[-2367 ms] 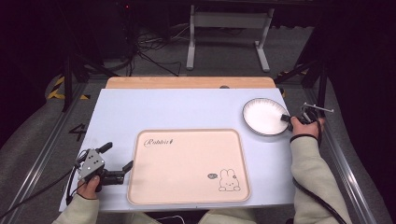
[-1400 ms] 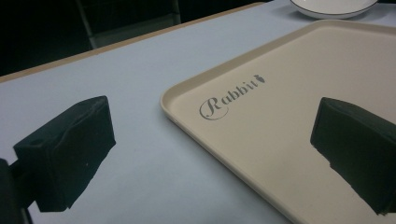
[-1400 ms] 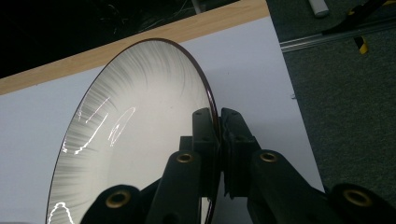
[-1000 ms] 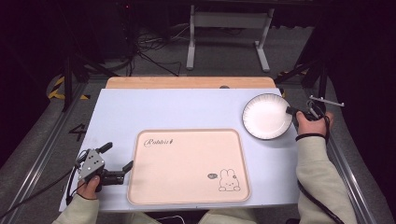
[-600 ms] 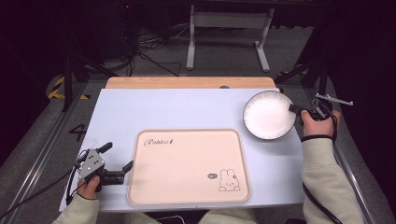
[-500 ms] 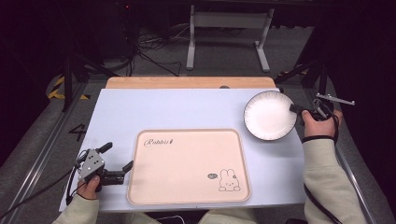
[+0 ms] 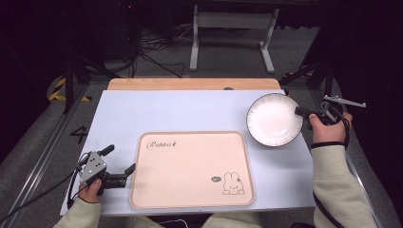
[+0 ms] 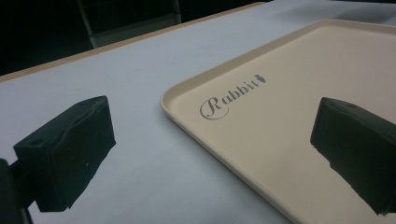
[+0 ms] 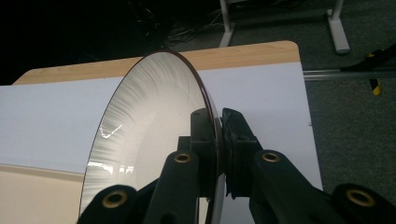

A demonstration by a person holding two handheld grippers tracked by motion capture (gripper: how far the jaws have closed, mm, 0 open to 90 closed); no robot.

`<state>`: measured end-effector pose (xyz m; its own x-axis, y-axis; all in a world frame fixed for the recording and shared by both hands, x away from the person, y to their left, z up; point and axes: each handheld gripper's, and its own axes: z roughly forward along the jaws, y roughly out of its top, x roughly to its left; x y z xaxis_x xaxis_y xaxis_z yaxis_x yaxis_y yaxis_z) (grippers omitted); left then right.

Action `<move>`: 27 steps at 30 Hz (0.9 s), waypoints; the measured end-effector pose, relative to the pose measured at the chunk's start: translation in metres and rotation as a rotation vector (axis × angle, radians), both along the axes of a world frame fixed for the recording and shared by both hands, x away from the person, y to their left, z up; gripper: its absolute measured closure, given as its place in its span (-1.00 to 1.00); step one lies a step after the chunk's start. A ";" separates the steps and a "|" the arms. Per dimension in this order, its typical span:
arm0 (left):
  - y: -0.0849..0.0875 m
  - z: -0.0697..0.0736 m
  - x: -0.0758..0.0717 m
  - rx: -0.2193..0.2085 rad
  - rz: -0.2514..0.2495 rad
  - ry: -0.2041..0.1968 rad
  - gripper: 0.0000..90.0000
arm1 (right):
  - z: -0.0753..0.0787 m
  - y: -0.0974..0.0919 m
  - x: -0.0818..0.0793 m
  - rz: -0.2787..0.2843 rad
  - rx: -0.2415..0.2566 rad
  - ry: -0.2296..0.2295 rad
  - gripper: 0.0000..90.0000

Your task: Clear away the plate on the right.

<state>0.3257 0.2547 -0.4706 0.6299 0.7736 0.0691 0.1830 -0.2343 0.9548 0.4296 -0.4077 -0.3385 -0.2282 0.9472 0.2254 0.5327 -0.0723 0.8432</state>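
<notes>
A white plate (image 7: 274, 119) with a dark rim hangs lifted and tilted over the table's right side. My right gripper (image 7: 301, 112) is shut on its right rim; in the right gripper view the jaws pinch the plate (image 9: 154, 140) edge at my right gripper (image 9: 218, 140). A beige tray (image 7: 190, 168) printed with "Rabbit" and a rabbit lies at the front centre. My left gripper (image 7: 121, 175) stands open at the tray's left edge, low over the table. In the left gripper view my left gripper (image 8: 212, 154) straddles the tray (image 8: 299, 112) rim, nothing between its jaws.
The pale blue table (image 7: 190, 109) has a wooden strip (image 7: 192, 84) along its far edge. Beyond it stand a metal stand (image 7: 230, 33) and cables on a dark floor. Rails run along both table sides.
My right gripper has lifted the plate off the table and carried it up and to the right, tilting it. The left gripper has stayed still.
</notes>
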 end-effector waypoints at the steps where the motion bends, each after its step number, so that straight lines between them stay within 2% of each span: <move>1: 0.000 0.000 0.000 0.000 0.000 0.000 -0.99 | 0.001 0.001 -0.001 0.003 0.004 0.001 0.87; 10: 0.000 0.000 0.000 0.001 -0.001 0.000 -0.99 | 0.009 0.024 -0.008 0.081 0.020 -0.009 0.87; 27: 0.000 0.000 0.000 0.000 -0.002 0.000 -0.99 | 0.014 0.061 -0.012 0.183 0.059 -0.004 0.87</move>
<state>0.3257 0.2547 -0.4706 0.6311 0.7726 0.0691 0.1826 -0.2346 0.9548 0.4178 -0.3464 -0.3245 -0.3960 0.8751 0.2781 0.5385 -0.0239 0.8423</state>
